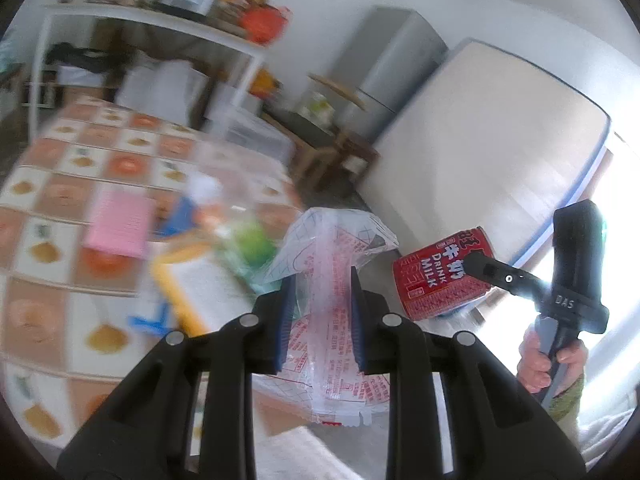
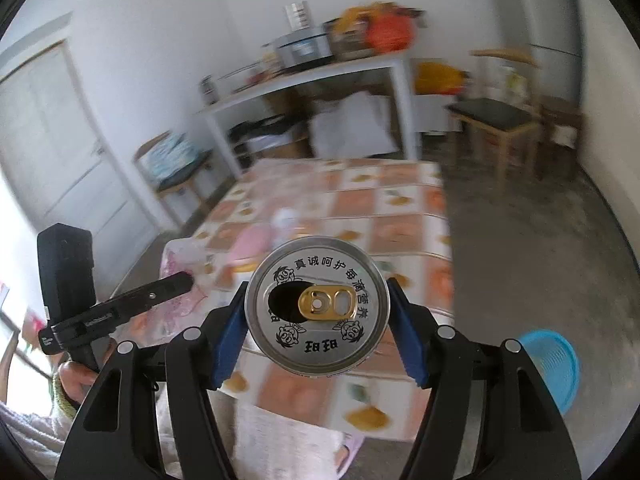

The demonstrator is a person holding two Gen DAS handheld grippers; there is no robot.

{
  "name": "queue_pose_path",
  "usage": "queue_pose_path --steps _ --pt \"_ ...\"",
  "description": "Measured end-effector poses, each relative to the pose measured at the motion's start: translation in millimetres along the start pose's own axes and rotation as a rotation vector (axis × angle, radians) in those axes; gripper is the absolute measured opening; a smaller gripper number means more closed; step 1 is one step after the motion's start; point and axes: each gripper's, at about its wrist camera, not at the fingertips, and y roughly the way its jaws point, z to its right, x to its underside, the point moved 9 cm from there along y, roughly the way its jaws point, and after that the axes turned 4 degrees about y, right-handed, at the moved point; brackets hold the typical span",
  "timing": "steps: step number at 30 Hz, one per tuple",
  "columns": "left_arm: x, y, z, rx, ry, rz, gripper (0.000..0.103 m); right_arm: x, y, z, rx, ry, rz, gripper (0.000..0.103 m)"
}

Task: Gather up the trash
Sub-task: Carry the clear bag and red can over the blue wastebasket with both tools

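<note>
Both loads clear of the table (image 2: 404, 216), mid-carry. Left gripper (image 1: 320, 320) nearly closed, pinching crumpled plastic wrapper (image 1: 332, 248). Right gripper (image 2: 316, 312) fairly wide, clamping milk can (image 2: 316, 304) by its sides, opened top toward camera. Risks: thin film slipping from pads; dregs spilling from tilted can; smooth wall twisting loose. Blue basket (image 2: 556, 368) on floor, possible bin.

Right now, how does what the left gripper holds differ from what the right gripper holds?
The left gripper pinches a thin, crumpled clear plastic wrapper with red print; the right gripper clamps a rigid red milk can, already opened at its silver top. The wrapper hangs limp between narrowly set pads, while the can fills widely spread ones. Both are lifted off the patterned table.
</note>
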Motion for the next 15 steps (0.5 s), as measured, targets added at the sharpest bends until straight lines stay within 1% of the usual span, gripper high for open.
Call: queue_pose_path --steps 2,3,5,6,8,12,15 --pt "0.1 22.0 23.9 0.053 0.027 -0.042 0.023 3.9 -13.5 27.1 0.047 0.041 0.02 0.064" --pt "0.6 28.6 32.0 0.067 0.037 -0.054 0.023 5.7 -20.5 41.8 0.074 0.062 0.031 0.064" --pt "0.3 48.1 57.0 0.114 0.072 -0.089 0.023 12.9 -39.2 81.4 0.143 0.129 0.055 0.064" --pt "0.0 59.7 72.3 0.141 0.094 -0.11 0.023 15.2 -43.8 91.7 0.16 0.147 0.061 0.064" --pt "0.8 77.0 94.1 0.175 0.126 -0.142 0.023 27.0 -61.4 129.0 0.223 0.214 0.083 0.064" --pt "9.0 120.2 142.4 0.252 0.188 -0.232 0.023 50.8 -81.6 182.1 0.286 0.323 0.104 0.064" --pt "24.5 162.0 173.0 0.288 0.209 -0.329 0.023 77.0 -85.3 224.9 0.324 0.416 0.096 0.064"
